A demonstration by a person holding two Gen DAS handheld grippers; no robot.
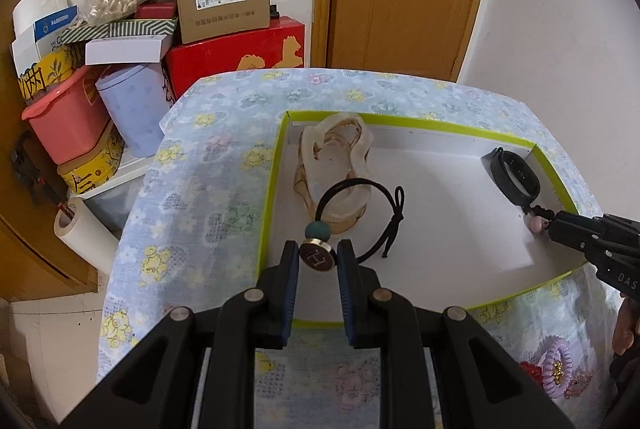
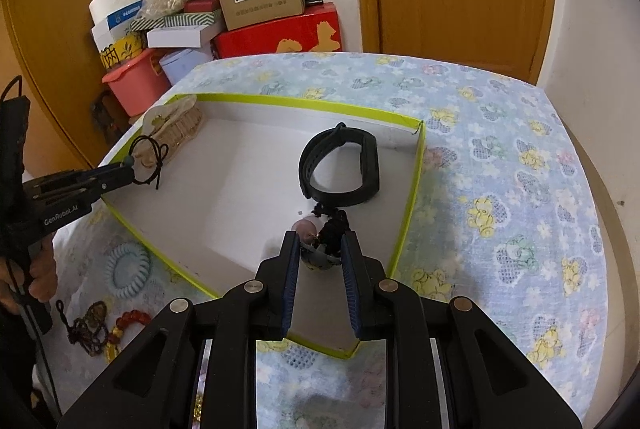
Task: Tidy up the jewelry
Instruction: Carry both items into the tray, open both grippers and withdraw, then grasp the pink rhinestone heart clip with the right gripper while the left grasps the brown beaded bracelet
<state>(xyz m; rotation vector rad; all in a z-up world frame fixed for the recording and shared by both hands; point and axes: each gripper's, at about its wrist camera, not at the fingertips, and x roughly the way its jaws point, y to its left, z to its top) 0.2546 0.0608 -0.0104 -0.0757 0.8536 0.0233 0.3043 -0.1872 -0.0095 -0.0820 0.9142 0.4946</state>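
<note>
Beaded charm (image 2: 320, 253) between right gripper (image 2: 320, 249) fingers blurred, partly hidden; possibly bracelet. Bead cluster (image 1: 532, 369) cut off.

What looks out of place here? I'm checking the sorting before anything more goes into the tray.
The black hair tie lies across the clear bangle in the tray rather than apart. Nothing looks spilled or broken.
</note>
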